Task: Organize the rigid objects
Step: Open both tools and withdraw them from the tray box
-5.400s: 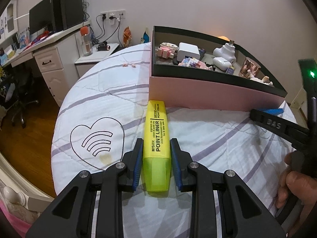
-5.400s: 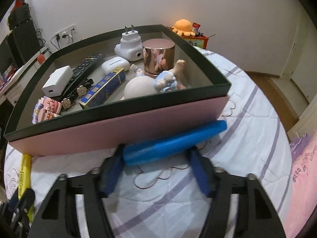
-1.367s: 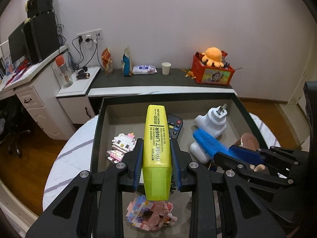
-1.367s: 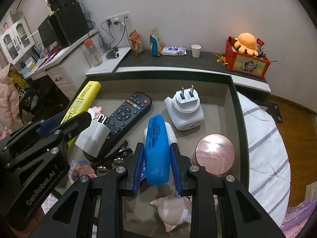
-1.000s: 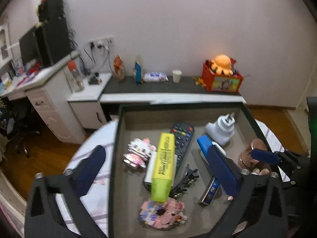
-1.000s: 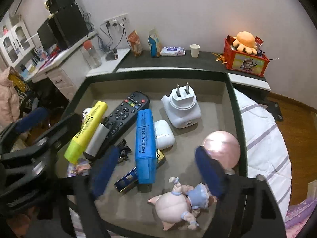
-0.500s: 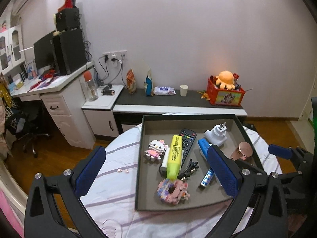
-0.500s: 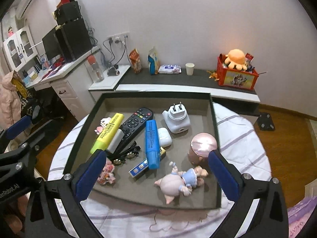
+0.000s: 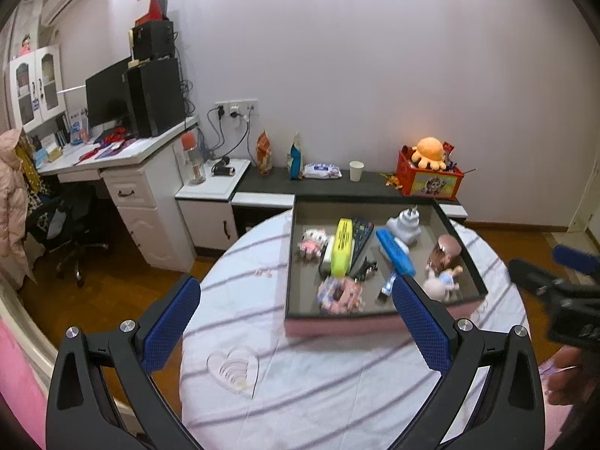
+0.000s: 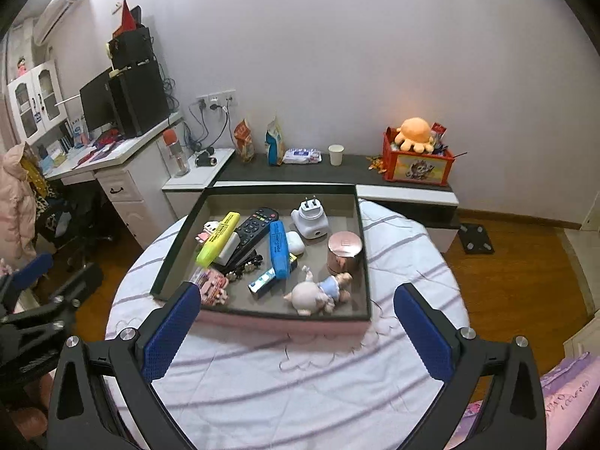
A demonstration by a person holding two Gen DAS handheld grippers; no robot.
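A white desk [image 10: 123, 172] carries a monitor [image 10: 95, 103] and black speaker [image 10: 138, 97]; on the low dark shelf [image 10: 330, 172] stand a paper cup [image 10: 335, 160] and a red box [image 10: 416, 165] topped by an orange plush octopus [image 10: 414, 133]

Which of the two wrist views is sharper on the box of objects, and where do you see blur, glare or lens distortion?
Right wrist view: the box and the yellow highlighter look crisp; glare flares at the top-left corner. Left wrist view: the box and the blue highlighter are smeared by motion blur. Both views: fisheye bending curves the walls, with dark corners.
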